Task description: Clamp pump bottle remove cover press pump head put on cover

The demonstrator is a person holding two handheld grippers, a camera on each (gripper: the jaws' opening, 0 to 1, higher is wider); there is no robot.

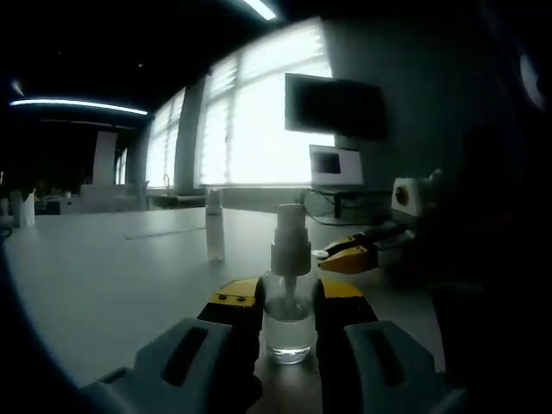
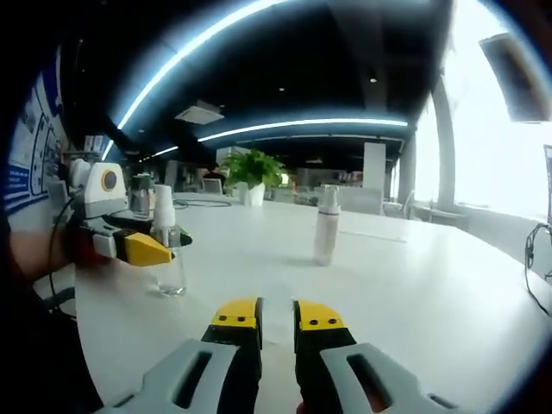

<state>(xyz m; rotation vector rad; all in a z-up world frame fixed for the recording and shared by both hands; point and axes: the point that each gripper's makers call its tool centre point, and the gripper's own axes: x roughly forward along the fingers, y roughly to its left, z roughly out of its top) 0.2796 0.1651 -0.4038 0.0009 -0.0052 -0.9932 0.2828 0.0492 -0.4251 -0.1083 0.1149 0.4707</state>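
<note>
- The left gripper (image 1: 287, 304) has its two yellow-tipped jaws closed against the sides of the pump bottle (image 1: 288, 321); the clear body of the bottle sits between them.
- The pump bottle stands upright on the white table (image 1: 103, 276). Its base rests on the table surface, and a small amount of clear liquid is visible in the lower part.
- The pump head (image 1: 291, 237) is exposed at the top of the bottle, above the jaw tips.
- In the right gripper view, the same bottle (image 2: 170, 259) appears at the left, held by the left gripper (image 2: 142, 246), whose yellow tip lies across the bottle body.
- The cover (image 1: 214, 226) stands upright on the table, behind and to the left of the bottle in the left gripper view, apart from it. In the right gripper view it (image 2: 326, 225) stands near the middle of the table (image 2: 414, 285), well apart from the bottle.
- The right gripper (image 2: 276, 316) has its jaws nearly closed, with only a narrow gap between the tips, and nothing is held between them. It is over the bare table, short of the cover.
- In the left gripper view, the right gripper (image 1: 345, 256) enters from the right, its yellow tip level with the pump collar and just beside it, not touching.
- A potted plant (image 2: 253, 172) stands at the far end of the table.
- A dark monitor (image 1: 335, 108) hangs by the bright windows (image 1: 259, 121).
</note>
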